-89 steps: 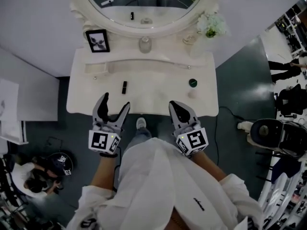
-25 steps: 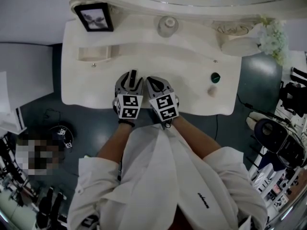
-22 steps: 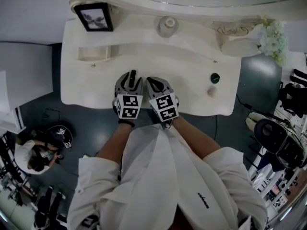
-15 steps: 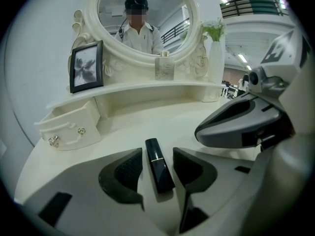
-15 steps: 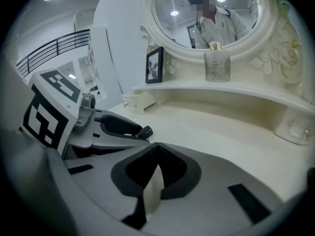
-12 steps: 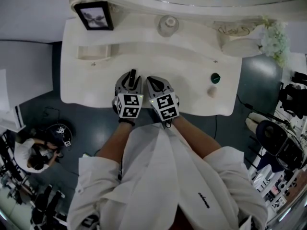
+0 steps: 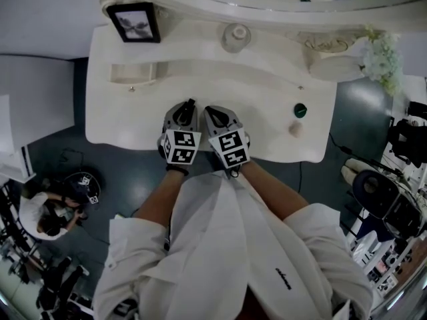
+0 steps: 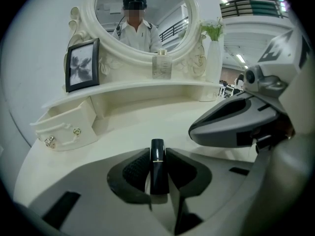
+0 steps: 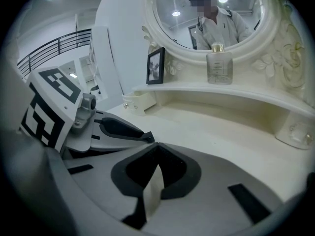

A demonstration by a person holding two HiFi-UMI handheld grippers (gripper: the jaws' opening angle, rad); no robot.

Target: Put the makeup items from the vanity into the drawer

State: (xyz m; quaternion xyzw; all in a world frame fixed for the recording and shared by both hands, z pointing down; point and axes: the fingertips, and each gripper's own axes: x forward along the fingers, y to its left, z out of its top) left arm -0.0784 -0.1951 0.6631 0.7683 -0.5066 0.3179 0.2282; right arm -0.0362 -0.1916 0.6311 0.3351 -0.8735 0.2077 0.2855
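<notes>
A black lipstick tube (image 8: 157, 166) with a thin gold band stands upright between the pads of my left gripper (image 8: 157, 152). The jaws have just been closing and now press on it from both sides. In the head view the left gripper (image 7: 187, 107) sits near the front middle of the white vanity (image 7: 260, 89), with the lipstick's (image 7: 190, 103) tip showing at its fingertips. My right gripper (image 7: 215, 113) rests close beside it, shut with nothing in it; its tips (image 9: 156, 145) meet. A small drawer (image 8: 64, 127) stands pulled out at the left.
A green round item (image 7: 300, 110) and a small beige item (image 7: 294, 129) lie at the vanity's right. On the back shelf are a picture frame (image 7: 137, 22) and a perfume bottle (image 7: 235, 37), with white flowers (image 7: 380, 55) at far right.
Both grippers came in from the vanity's front edge to the lipstick. Over the last second the hands stayed put while the left jaws narrowed onto the lipstick.
</notes>
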